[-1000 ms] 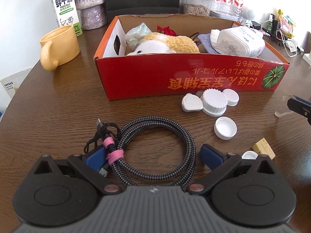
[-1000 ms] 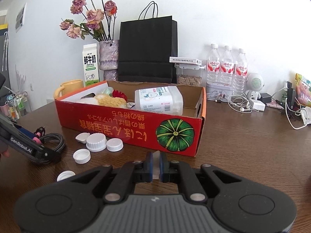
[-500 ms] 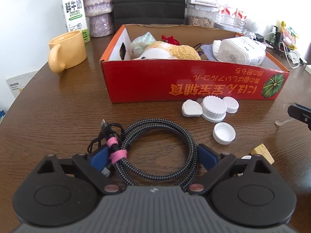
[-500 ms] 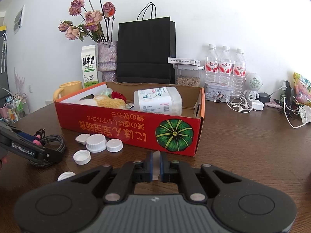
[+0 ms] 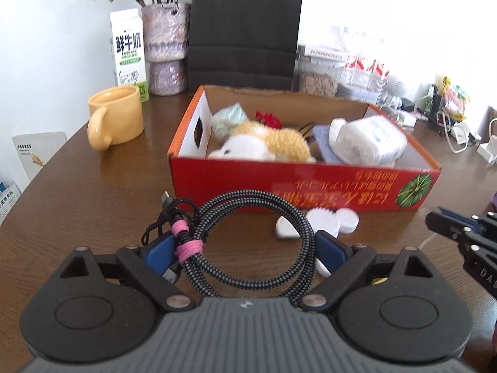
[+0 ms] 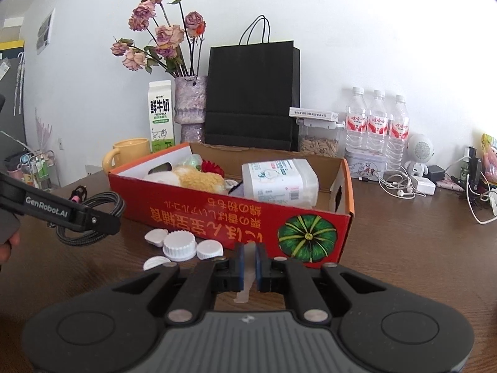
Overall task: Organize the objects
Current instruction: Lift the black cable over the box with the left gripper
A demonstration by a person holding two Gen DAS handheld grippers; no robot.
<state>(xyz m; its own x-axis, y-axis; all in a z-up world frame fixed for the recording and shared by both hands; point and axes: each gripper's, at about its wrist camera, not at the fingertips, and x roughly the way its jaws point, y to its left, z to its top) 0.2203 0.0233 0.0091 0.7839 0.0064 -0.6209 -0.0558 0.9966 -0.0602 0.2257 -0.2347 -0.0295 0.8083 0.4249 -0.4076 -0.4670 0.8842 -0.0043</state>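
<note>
My left gripper [image 5: 245, 250] is shut on a coiled braided cable [image 5: 248, 245] with a pink tie, and holds it lifted above the table in front of the red cardboard box [image 5: 304, 183]. The box holds a plush toy [image 5: 264, 146], a wipes pack [image 5: 369, 141] and other items. My right gripper [image 6: 249, 264] is shut on a small clear plastic piece [image 6: 247, 275], low over the table near the box's pumpkin corner [image 6: 306, 236]. The left gripper and cable [image 6: 93, 214] also show at the left of the right wrist view.
Several white caps [image 6: 180, 245] lie on the table before the box. A yellow mug [image 5: 116, 121], milk carton [image 5: 129, 52], vase [image 5: 166, 49] and black bag [image 5: 245, 28] stand behind. Water bottles [image 6: 376, 124] and cables [image 6: 400, 183] are at the right.
My left gripper has risen off the table with the cable in it, and tilted up toward the box. The right gripper has moved slightly closer to the box, still shut.
</note>
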